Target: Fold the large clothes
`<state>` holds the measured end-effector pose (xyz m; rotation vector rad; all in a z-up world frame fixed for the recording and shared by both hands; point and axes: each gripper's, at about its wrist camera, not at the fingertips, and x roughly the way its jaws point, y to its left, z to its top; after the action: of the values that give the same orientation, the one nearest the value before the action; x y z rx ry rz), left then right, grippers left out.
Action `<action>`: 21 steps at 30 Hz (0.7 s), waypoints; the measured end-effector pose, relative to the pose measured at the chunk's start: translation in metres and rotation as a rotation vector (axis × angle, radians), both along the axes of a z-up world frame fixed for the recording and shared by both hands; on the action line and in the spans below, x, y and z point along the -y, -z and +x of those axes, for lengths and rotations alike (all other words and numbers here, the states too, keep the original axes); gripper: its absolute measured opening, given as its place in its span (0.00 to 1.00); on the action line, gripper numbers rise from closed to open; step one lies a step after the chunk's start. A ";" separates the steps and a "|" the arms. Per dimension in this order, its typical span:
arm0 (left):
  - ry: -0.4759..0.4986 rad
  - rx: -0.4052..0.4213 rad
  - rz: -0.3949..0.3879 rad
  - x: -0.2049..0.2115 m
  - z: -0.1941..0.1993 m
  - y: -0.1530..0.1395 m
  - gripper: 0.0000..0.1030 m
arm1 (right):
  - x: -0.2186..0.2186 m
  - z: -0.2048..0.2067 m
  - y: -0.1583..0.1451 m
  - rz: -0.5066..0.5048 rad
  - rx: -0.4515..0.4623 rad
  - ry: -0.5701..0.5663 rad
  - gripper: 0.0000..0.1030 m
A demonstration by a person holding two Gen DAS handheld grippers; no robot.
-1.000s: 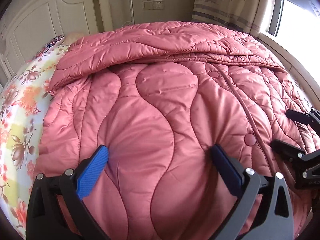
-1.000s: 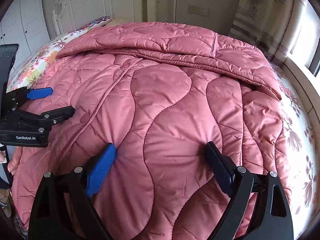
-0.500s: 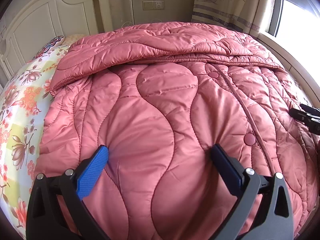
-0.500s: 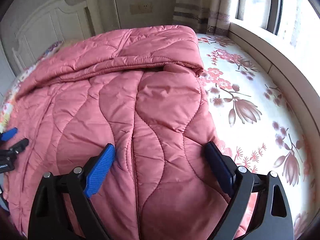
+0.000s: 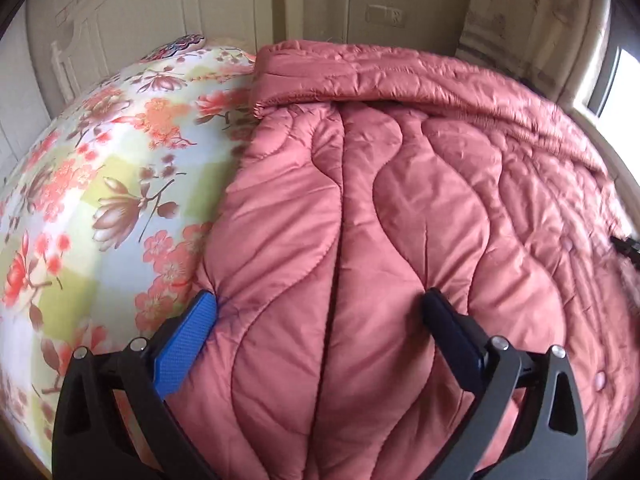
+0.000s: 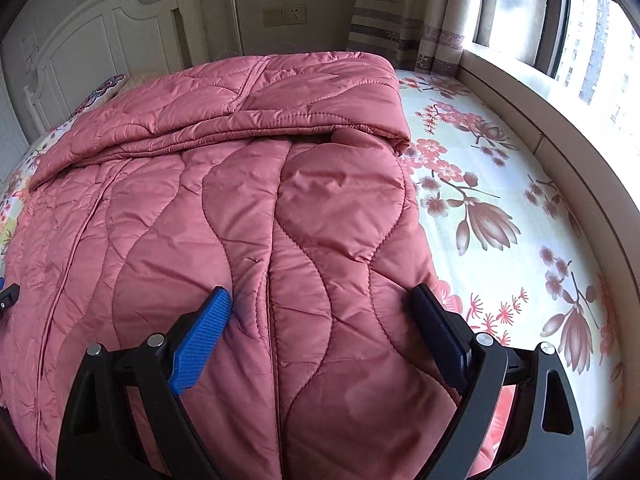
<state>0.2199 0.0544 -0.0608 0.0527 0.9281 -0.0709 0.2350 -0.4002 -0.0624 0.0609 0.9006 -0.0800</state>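
Observation:
A large pink quilted coat (image 5: 440, 200) lies flat on the bed, its far part folded back into a thick band (image 6: 300, 100) near the headboard. My left gripper (image 5: 320, 300) is open and spans the coat's near left portion, with its blue left finger (image 5: 188, 344) at the coat's left edge. My right gripper (image 6: 320, 294) is open too and spans the near right portion, its right finger (image 6: 440, 332) at the coat's right edge. Nothing is pinched in either gripper. Each gripper's tip shows at the edge of the other's view.
A floral bed sheet (image 5: 100, 180) shows to the left of the coat and another strip of the sheet (image 6: 500, 200) to the right. A white headboard (image 6: 100, 32) stands at the far end. A window ledge (image 6: 560, 128) and curtain (image 6: 400, 20) run along the bed's right side.
My left gripper has slid left to the coat's left edge. The right gripper slid right to the right edge, then held still. Both stay open.

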 end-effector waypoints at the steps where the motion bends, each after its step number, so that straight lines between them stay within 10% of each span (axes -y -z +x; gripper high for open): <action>1: 0.001 0.005 0.014 0.003 0.000 0.000 0.98 | -0.008 -0.008 -0.006 -0.007 0.023 -0.016 0.85; 7: -0.003 0.009 0.013 0.004 0.002 0.002 0.98 | -0.090 -0.060 -0.027 -0.039 0.115 -0.340 0.85; 10: -0.006 0.013 0.016 0.001 -0.001 0.000 0.98 | -0.128 -0.068 -0.003 -0.092 0.016 -0.477 0.85; 21: -0.007 0.015 0.014 0.003 -0.002 0.001 0.98 | -0.069 -0.084 -0.016 -0.089 0.095 -0.260 0.85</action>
<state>0.2180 0.0518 -0.0616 0.0626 0.9139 -0.0578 0.1509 -0.3311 -0.0466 -0.1342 0.8026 0.1241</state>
